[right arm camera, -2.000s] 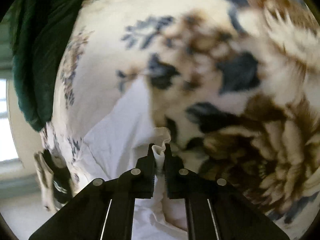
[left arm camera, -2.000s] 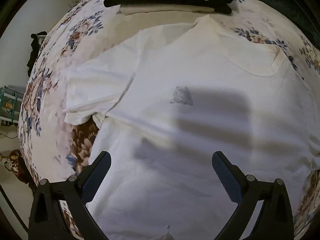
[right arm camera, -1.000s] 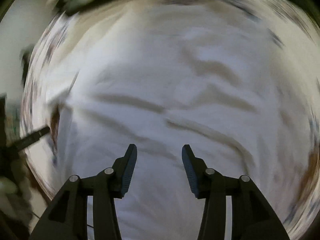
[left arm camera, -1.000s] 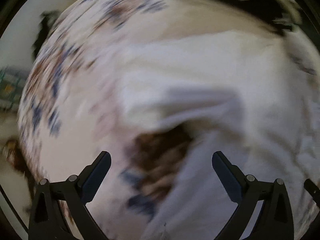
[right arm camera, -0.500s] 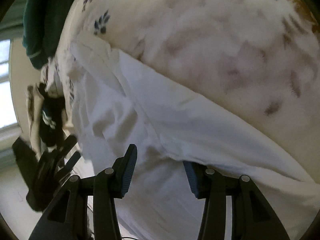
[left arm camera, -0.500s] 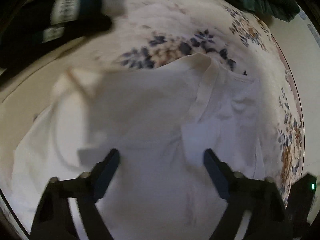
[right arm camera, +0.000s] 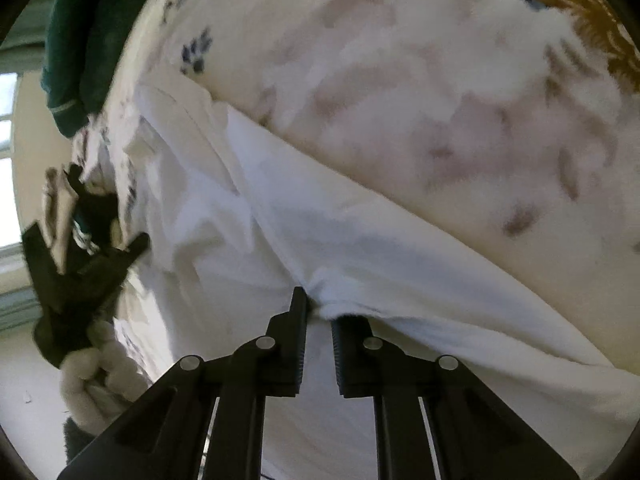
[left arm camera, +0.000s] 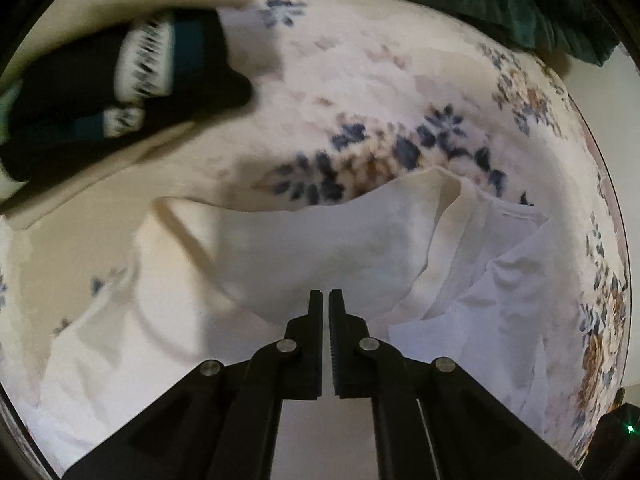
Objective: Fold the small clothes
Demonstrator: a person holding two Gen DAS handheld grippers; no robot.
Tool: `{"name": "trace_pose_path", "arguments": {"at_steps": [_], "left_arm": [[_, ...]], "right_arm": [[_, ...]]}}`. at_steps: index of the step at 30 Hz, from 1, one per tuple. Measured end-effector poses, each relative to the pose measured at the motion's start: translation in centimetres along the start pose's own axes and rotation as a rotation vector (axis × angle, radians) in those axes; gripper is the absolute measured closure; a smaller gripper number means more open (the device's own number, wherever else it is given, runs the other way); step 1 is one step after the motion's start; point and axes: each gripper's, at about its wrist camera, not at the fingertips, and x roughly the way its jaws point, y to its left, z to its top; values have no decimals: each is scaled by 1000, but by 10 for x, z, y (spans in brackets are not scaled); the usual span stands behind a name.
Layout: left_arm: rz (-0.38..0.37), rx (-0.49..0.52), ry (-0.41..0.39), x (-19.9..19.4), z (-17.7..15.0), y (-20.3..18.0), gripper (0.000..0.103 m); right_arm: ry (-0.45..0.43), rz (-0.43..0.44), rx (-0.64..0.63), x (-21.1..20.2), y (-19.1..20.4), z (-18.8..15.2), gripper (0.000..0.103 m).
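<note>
A white T-shirt (left arm camera: 320,248) lay spread on a bed covered with a floral bedspread (left arm camera: 360,92), its collar end toward a stack of folded dark clothes (left arm camera: 120,92). The left gripper (left arm camera: 325,300) pointed steeply down at the shirt near the neckline, its jaws drawn fully together with only a thin slit between them; whether cloth was pinched there could not be told. The right gripper (right arm camera: 318,312) sat at the shirt's edge, its jaws closing on a bunched fold of white fabric that lay between them. A dark green cloth (right arm camera: 80,40) hung at the bed's far edge.
</note>
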Motion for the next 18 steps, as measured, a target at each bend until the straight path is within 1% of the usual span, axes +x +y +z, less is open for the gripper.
{"name": "trace_pose_path", "arguments": {"at_steps": [1,2,3,4,5,6,7,8,9,10,11,12,13,14,16,17,18], "left_arm": [[-5,-14,-31,-12,-5,4,100],[0,-22,-51,-19,-7,5,100],[22,-34,-70,-29,-14,11,99],[42,-53,-89,-40,-23,18,99],[47,-84,-108,-50,-34,26,97],[54,-122,-119,-60,-47,38,89],[65,-149,-121,-65,-56,45,66],[79,-178,-113,-69,-68,57,46],[97,-204,-92,-71,-82,67,7],[106,-229,-76,-70,-90,71,0],[113,-275,-56,-71,-106,82,0],[126,-326,-34,-74,-123,95,0],[121,-383,-8,-75,-139,108,0],[98,-433,4,-79,-155,119,0],[54,-588,24,-87,-193,151,0],[34,-655,22,-91,-208,164,0],[17,-750,13,-95,-227,182,0]], "right_arm": [[10,-11,-11,-2,1,1,90],[19,-35,-34,-2,8,2,84],[24,-52,-55,-1,15,3,71],[28,-72,-95,-7,19,1,64],[27,-85,-119,-9,24,0,50],[23,-133,-169,-16,30,-4,39],[20,-163,-197,-18,35,-6,38],[17,-212,-250,-23,42,-12,38],[16,-237,-275,-23,46,-15,34],[16,-279,-309,-23,53,-20,32],[16,-317,-339,-24,54,-24,29],[15,-340,-360,-23,59,-29,29],[18,-355,-374,-20,62,-33,29],[26,-366,-381,-18,64,-37,29],[43,-374,-381,-11,71,-42,29],[49,-379,-382,-8,73,-46,29],[50,-387,-393,-4,75,-49,29]]}}
